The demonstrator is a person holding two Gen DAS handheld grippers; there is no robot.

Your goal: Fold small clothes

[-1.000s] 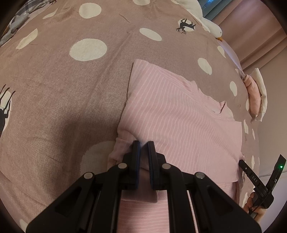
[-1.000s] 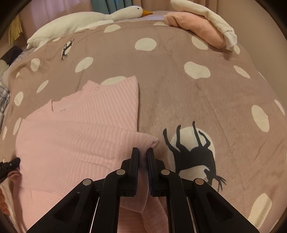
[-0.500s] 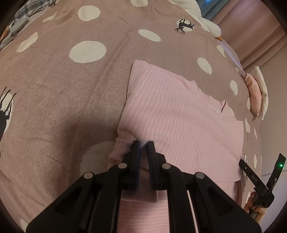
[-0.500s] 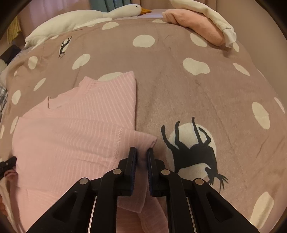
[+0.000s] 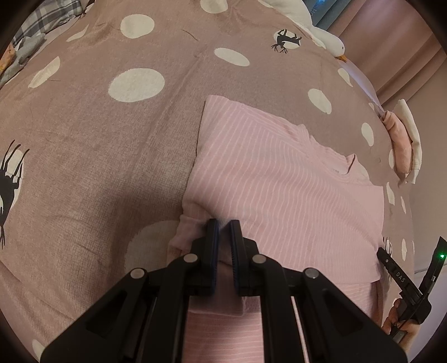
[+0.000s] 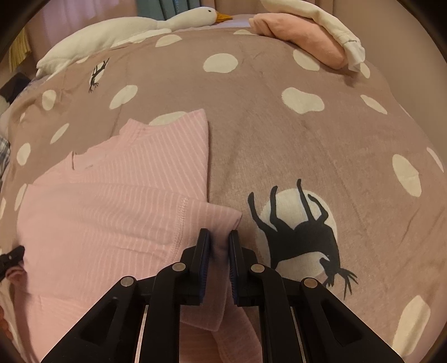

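Observation:
A pink striped shirt (image 5: 282, 181) lies on the brown spotted bedspread (image 5: 111, 139), its lower part folded up over the body. My left gripper (image 5: 223, 226) has its jaws a narrow gap apart over the fold's left corner, with pink cloth between them. In the right wrist view the same shirt (image 6: 117, 201) lies at the left. My right gripper (image 6: 219, 236) sits over the fold's right corner with cloth between its slightly parted jaws. The right gripper also shows at the edge of the left wrist view (image 5: 410, 282).
A white goose plush (image 6: 125, 30) lies along the far edge of the bed. A folded pink and white pile (image 6: 310, 39) sits at the far right corner. Plaid cloth (image 5: 42, 25) lies at the far left. Black deer prints (image 6: 299, 231) mark the bedspread.
Both grippers' jaws have parted slightly over the cloth, the right more visibly. The folded edge has settled on the shirt. Both views have shifted a little forward.

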